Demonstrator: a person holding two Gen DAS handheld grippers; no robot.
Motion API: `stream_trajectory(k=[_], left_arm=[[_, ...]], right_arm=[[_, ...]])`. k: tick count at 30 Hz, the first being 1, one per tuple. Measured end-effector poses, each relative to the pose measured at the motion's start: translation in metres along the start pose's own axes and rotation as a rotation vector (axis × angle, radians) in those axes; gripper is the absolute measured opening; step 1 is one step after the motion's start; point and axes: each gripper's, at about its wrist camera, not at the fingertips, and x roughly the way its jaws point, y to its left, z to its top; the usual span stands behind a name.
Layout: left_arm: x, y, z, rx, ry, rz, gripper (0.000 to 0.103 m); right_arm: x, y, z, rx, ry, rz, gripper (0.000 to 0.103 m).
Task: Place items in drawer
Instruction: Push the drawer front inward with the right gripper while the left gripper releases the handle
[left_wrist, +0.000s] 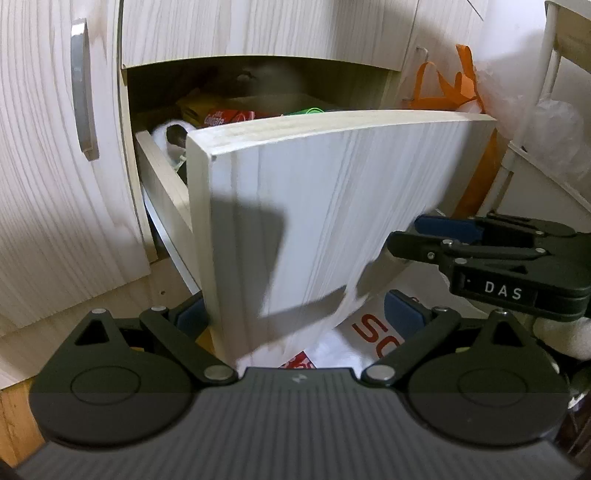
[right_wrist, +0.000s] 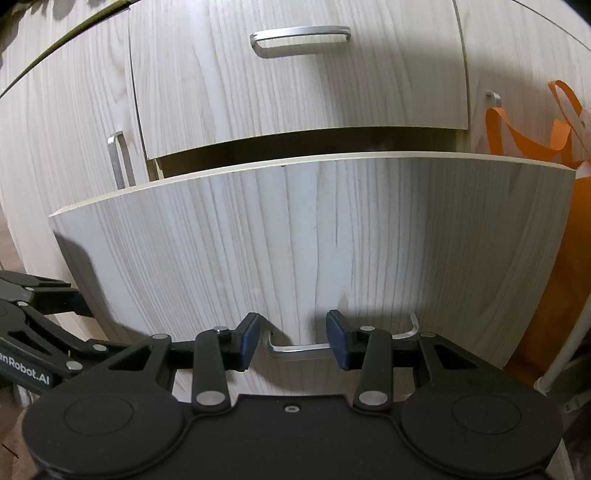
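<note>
Flanking the half-open pale-wood drawer (right_wrist: 295, 236): orange bag (right_wrist: 546, 258) beside it. Right gripper (right_wrist: 295, 339) straddles its handle (right_wrist: 299, 349), pads apart; left gripper (left_wrist: 295, 314) spread.

cabinet doors (left_wrist: 48, 177): pale woodgrain | floor (left_wrist: 14, 413): wood | orange bag (right_wrist: 546, 266): right

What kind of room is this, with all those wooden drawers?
Probably a room in someone's home, maybe a bedroom or storage corner. A pale wood cabinet has one drawer pulled open, household bits like a toothpaste box lie inside, and an orange bag stands beside it.
</note>
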Motion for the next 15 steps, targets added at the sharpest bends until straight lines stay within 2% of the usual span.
stream_trajectory(k=[6,10,13,15], left_arm=[[0.006,0.003,-0.004,-0.007,0.014,0.010,0.099],[0.003,0.000,-0.005,0.028,-0.039,0.040,0.097],[0.002,0.000,-0.004,0.061,-0.076,0.106,0.097],[0.002,0.002,-0.003,0.064,-0.081,0.118,0.097]], right_arm=[[0.004,0.004,0.002,-0.019,0.008,-0.019,0.047],[0.005,0.011,0.001,-0.049,0.011,-0.053,0.048],[0.005,0.012,0.003,-0.059,0.019,-0.055,0.048],[0.005,0.011,0.003,-0.059,0.019,-0.050,0.048]])
